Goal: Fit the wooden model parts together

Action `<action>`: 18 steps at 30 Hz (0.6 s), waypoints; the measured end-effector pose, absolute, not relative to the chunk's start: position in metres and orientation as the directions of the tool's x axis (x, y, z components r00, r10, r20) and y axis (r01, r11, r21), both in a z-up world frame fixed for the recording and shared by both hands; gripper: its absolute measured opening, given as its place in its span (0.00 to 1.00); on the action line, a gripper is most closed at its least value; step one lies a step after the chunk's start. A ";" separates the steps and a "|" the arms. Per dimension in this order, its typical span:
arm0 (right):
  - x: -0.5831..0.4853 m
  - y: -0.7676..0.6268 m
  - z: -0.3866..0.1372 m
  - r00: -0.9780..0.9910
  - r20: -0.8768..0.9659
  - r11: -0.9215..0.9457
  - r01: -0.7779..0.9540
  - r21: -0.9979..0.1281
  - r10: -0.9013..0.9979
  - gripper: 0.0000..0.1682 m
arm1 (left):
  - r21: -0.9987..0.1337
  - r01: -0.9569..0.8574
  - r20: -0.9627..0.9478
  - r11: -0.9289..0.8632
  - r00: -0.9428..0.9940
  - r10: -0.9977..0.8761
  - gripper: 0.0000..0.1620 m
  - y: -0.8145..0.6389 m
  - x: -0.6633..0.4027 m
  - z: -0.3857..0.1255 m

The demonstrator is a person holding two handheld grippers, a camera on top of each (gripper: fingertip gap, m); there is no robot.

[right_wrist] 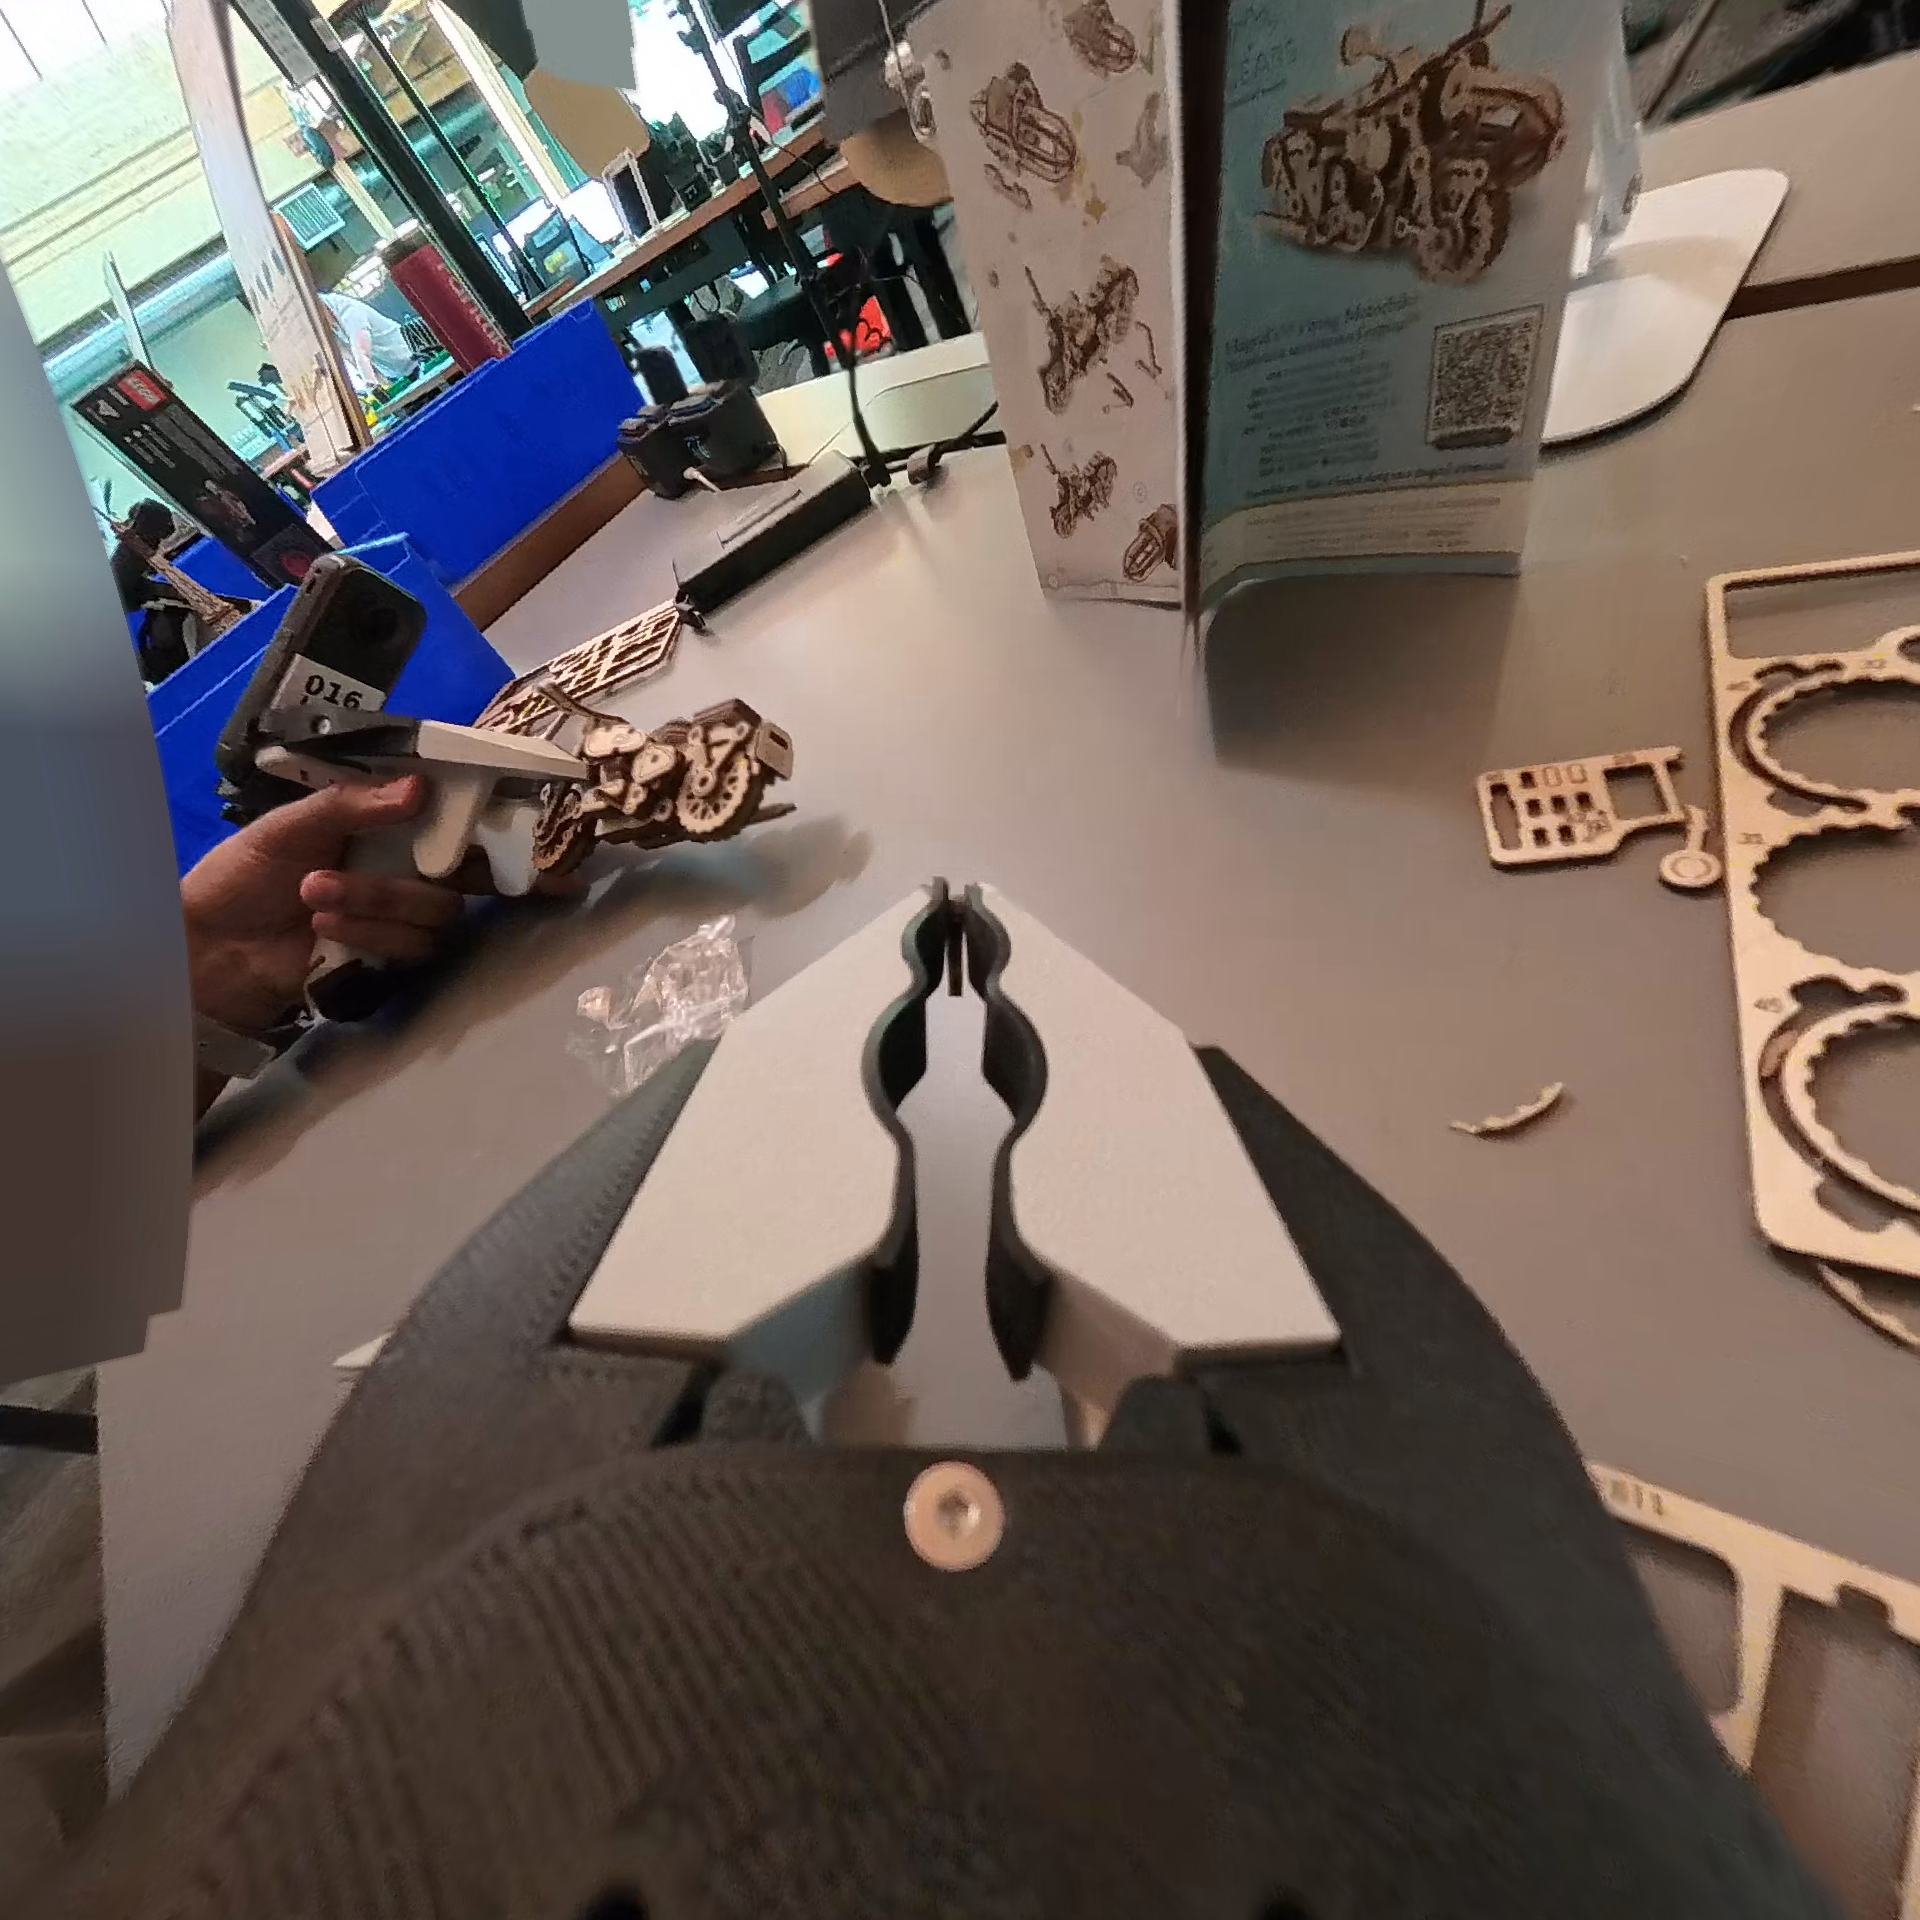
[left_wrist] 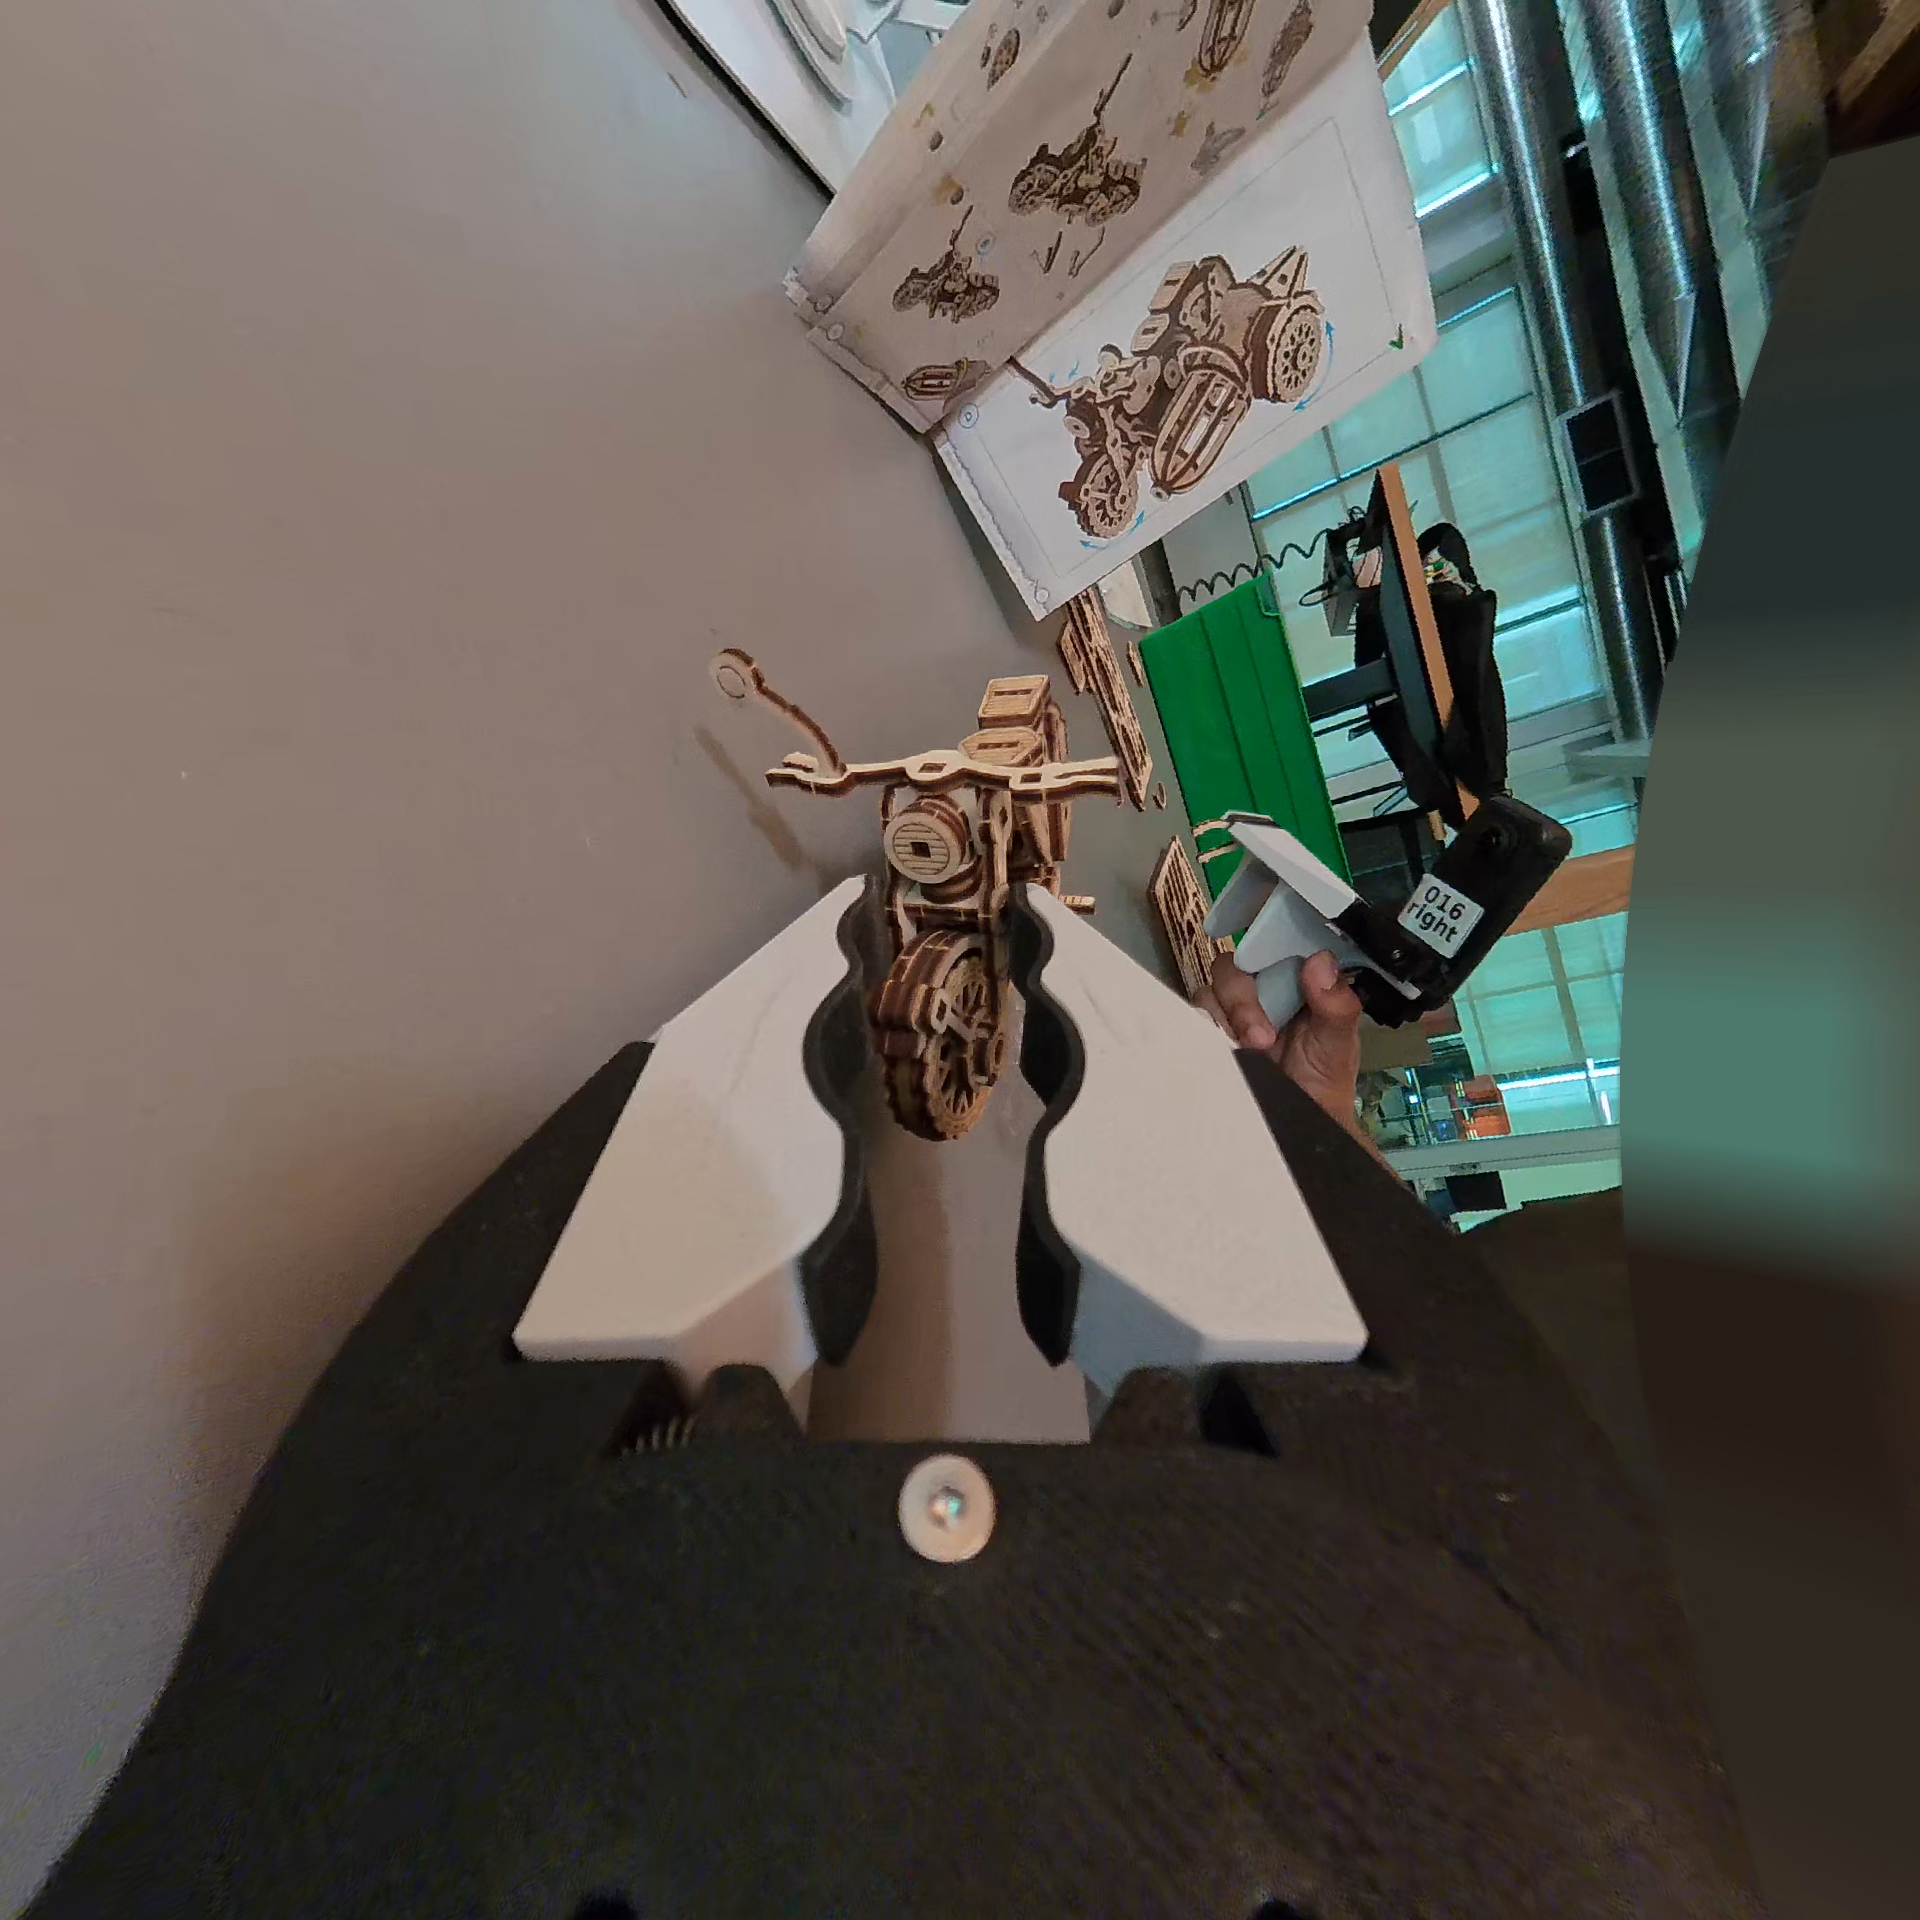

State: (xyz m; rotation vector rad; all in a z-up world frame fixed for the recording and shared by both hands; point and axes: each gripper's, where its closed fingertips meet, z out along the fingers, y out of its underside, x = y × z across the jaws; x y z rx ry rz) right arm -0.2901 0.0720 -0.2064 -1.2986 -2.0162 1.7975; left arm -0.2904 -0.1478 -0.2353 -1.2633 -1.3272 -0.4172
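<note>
My left gripper (left_wrist: 951, 904) is shut on the wooden motorcycle model (left_wrist: 961, 831), its fingers (left_wrist: 748, 1049) on either side of the front wheel. The handlebar and one round mirror stick out above the fingertips. In the right wrist view the left gripper (right_wrist: 551, 821) holds the model (right_wrist: 675, 779) tilted on its side just above the grey table (right_wrist: 1143, 748). My right gripper (right_wrist: 951, 914) is shut on a small thin wooden part (right_wrist: 951, 940), seen edge-on between the tips. The right gripper also shows in the left wrist view (left_wrist: 1231, 878), to the right of the model.
An instruction booklet (right_wrist: 1351, 312) stands open at the back of the table. Punched-out wooden sheets (right_wrist: 1829, 935) lie at the right, with a small loose cut-out (right_wrist: 1590, 821) and a wood scrap (right_wrist: 1507, 1110). A crumpled plastic bag (right_wrist: 665, 987) lies front left. Blue bins (right_wrist: 499, 436) stand beyond the far edge. Left tips to right tips: about 25 cm. The small loose cut-out (right_wrist: 1590, 821) is about 12 cm from my right fingertips and 30 cm from my left.
</note>
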 end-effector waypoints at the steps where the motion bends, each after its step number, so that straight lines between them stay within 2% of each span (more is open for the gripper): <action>1: -0.291 0.070 -0.204 -0.625 -0.405 -0.085 0.477 -0.875 0.667 0.00 | -0.437 0.830 0.866 0.347 0.285 0.410 0.13 -0.148 -0.291 -0.235; 5: -0.292 0.038 -0.179 -0.710 -0.350 -0.037 0.416 -0.909 0.611 0.00 | -0.431 0.829 0.870 0.356 0.277 0.407 0.13 -0.149 -0.292 -0.235; 10: -0.287 -0.037 -0.151 -0.850 -0.301 0.055 0.358 -0.932 0.432 0.00 | -0.416 0.826 0.880 0.380 0.260 0.397 0.13 -0.151 -0.294 -0.235; 13: -0.279 -0.084 -0.150 -0.902 -0.280 0.129 0.336 -0.933 0.328 0.00 | -0.389 0.818 0.896 0.423 0.230 0.380 0.13 -0.155 -0.298 -0.234; 18: -0.284 -0.132 -0.173 -0.936 -0.203 0.330 0.296 -0.896 0.287 0.00 | -0.354 0.806 0.914 0.474 0.190 0.359 0.13 -0.161 -0.303 -0.234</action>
